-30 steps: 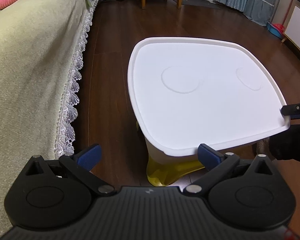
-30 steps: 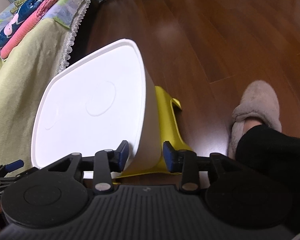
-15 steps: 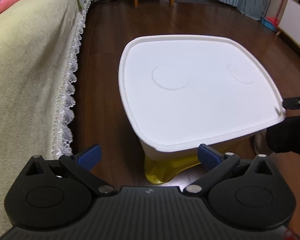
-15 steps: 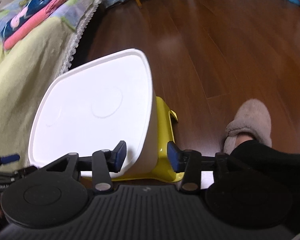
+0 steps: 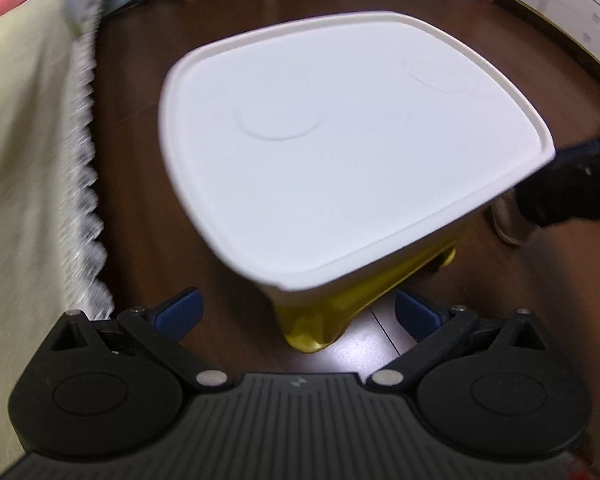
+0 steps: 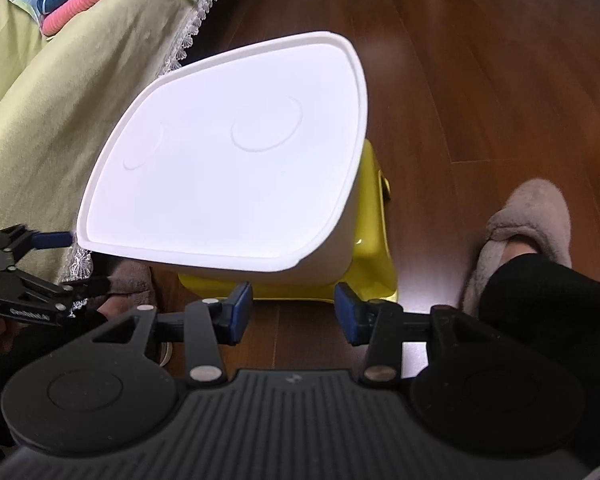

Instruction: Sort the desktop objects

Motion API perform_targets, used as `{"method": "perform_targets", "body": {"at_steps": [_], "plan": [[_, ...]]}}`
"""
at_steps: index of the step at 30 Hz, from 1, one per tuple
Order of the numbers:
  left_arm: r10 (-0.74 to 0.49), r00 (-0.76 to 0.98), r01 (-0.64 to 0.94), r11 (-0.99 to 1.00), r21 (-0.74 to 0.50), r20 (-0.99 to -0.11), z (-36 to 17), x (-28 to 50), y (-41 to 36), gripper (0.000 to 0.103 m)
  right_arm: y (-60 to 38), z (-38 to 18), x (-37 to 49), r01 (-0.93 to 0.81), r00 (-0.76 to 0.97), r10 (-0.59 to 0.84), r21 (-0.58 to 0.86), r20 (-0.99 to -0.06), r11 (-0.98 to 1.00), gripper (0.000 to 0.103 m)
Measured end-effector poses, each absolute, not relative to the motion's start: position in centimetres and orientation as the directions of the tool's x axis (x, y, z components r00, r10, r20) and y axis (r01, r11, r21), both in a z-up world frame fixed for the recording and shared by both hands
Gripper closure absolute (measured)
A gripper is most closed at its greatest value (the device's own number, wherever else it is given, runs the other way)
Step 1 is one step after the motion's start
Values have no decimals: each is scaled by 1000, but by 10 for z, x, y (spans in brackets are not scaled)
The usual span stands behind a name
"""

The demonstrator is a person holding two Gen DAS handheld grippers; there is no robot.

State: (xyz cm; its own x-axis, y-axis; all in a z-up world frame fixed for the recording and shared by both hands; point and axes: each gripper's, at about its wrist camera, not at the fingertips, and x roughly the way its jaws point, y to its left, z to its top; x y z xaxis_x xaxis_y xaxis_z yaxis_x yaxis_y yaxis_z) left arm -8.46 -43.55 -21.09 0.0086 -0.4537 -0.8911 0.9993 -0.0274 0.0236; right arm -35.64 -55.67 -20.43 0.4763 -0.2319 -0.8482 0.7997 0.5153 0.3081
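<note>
A white box with a flat white lid (image 5: 340, 140) (image 6: 236, 168) stands on a yellow stool (image 5: 320, 320) (image 6: 372, 248). Nothing lies on the lid. My left gripper (image 5: 300, 312) hangs open and wide before the box's near corner, nothing between its blue pads. The right gripper (image 6: 294, 308) is open below the box's near edge, its pads apart and off the box. In the right wrist view the left gripper (image 6: 76, 260) shows beside the lid's left corner. A dark blur at the lid's right corner is the right gripper (image 5: 580, 156).
A bed with a green cover and lace trim (image 5: 20, 160) (image 6: 60, 80) runs along the left. A foot in a grey slipper (image 6: 528, 224) and a black trouser leg (image 6: 540, 300) are right of the stool. Dark wooden floor (image 6: 480, 60) surrounds it.
The right gripper's jaws have widened and drawn back from the box's corner. The left view has rolled and come lower and closer, so the lid fills more of it.
</note>
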Motion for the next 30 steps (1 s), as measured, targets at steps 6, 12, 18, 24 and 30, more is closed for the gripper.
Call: {"method": "perform_targets", "body": {"at_steps": [6,12,18,24,30], "plan": [[-457,-30,996,-86,11,-889,-222,-91,-446,1,-561,-218,-349,799,450,-200,293,-870,525,62],[-462,-49,998,-67,-20,-885,-219,-91,-448,1,-567,-221,-347,814,418,-233,248,-878,526,63],[-460,-69,990,-138,-6,-885,-216,-108,-450,1,-574,-216,-347,833,415,-286,235,-864,501,63],[-466,-51,994,-112,2,-883,-210,-106,-447,1,-572,-219,-346,823,421,-229,264,-877,503,63],[-470,-11,1000,11,-18,-883,-194,-95,-438,1,-563,-208,-351,816,440,-229,280,-868,506,62]]}}
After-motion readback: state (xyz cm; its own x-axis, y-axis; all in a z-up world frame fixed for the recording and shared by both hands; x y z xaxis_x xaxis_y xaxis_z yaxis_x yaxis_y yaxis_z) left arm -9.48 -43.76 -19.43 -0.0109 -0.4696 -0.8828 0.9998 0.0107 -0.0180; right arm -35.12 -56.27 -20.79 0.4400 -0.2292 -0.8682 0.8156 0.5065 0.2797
